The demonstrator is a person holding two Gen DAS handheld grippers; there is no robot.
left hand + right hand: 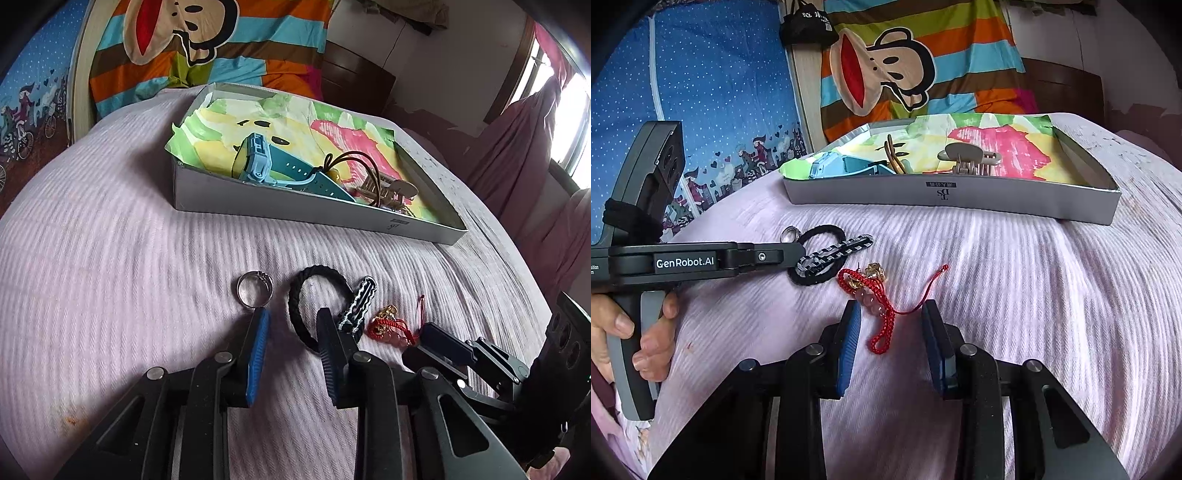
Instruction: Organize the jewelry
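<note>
Right hand-held gripper (890,317), spread, straddles the red cord bracelet (877,306) for pickup; left hand-held gripper (291,325), spread, straddles the black hair tie (308,291).

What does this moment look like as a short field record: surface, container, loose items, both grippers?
surface: pink ribbed bedspread
container: grey box, holding blue watch and hair claw
loose items: ring, black hair tie, striped clip, red cord bracelet
left gripper: open, at hair tie
right gripper: open, straddling the bracelet
</note>
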